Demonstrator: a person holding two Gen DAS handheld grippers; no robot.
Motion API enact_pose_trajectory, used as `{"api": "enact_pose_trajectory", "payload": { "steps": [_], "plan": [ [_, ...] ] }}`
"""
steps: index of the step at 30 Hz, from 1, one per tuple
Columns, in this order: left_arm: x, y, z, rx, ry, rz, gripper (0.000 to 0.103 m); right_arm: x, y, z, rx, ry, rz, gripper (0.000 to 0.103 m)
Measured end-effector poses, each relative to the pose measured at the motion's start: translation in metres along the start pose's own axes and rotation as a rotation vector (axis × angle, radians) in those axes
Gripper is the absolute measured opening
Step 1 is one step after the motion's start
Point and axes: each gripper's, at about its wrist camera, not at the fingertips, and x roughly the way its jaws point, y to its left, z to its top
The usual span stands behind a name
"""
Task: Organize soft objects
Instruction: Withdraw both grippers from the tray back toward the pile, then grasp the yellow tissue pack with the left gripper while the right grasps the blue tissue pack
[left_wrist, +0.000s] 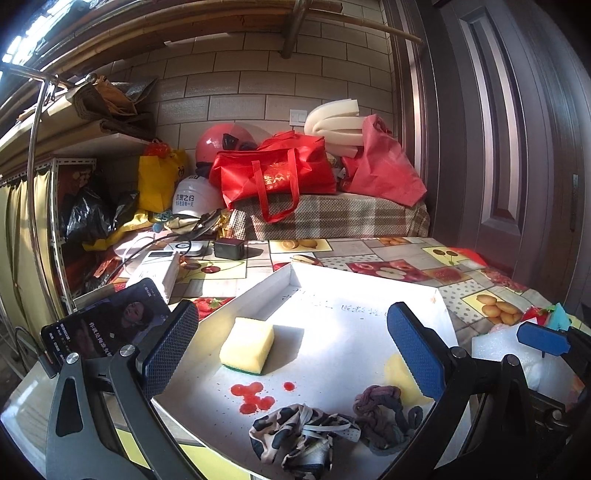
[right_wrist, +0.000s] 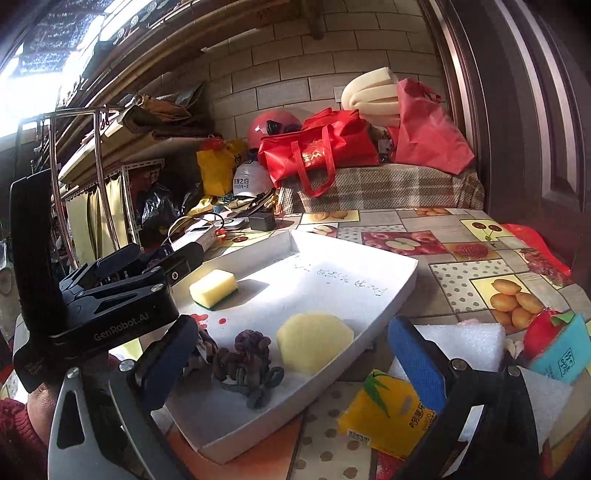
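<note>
Done: white tray (left_wrist: 258, 295) at frame centre holds yellow sponge (left_wrist: 247, 345), round sponge (right_wrist: 314, 345), two cloth scrunchies (left_wrist: 384, 413).
Left: white foam block (right_wrist: 465, 343), lower right on the desk (right_wrist: 461, 288), seems still to go in.
Left tool (left_wrist: 291, 354): apart, empty.
Right tool (right_wrist: 291, 354): apart, empty.

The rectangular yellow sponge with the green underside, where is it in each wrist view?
Left wrist: rectangular sponge left of centre, inside the white tray.
Right wrist: sponge upper left of centre, at the tray's far left.
Shared landmark: red stains on the tray floor.
</note>
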Motion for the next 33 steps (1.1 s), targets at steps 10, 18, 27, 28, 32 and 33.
{"api": "enact_pose_trajectory", "payload": {
  "steps": [10, 18, 27, 28, 32, 33],
  "plan": [
    [-0.02, -0.068, -0.006, 0.112, 0.048, -0.319, 0.103, -0.085, -0.088, -0.005, 0.102, -0.172, -0.219, 0.103],
    [-0.029, -0.13, -0.014, 0.189, 0.157, -0.465, 0.103, -0.098, -0.191, -0.007, 0.23, -0.095, -0.462, 0.103],
    [-0.002, -0.154, -0.025, 0.264, 0.335, -0.455, 0.102, -0.103, -0.237, -0.024, 0.431, -0.052, -0.504, 0.103],
    [0.003, -0.158, -0.028, 0.283, 0.365, -0.449, 0.102, -0.104, -0.237, -0.024, 0.434, -0.051, -0.503, 0.103],
    [0.021, -0.172, -0.04, 0.337, 0.478, -0.414, 0.098, -0.104, -0.242, -0.025, 0.45, -0.046, -0.484, 0.103],
    [0.023, -0.175, -0.041, 0.34, 0.477, -0.406, 0.098, -0.103, -0.243, -0.025, 0.454, -0.046, -0.477, 0.103]
  ]
}}
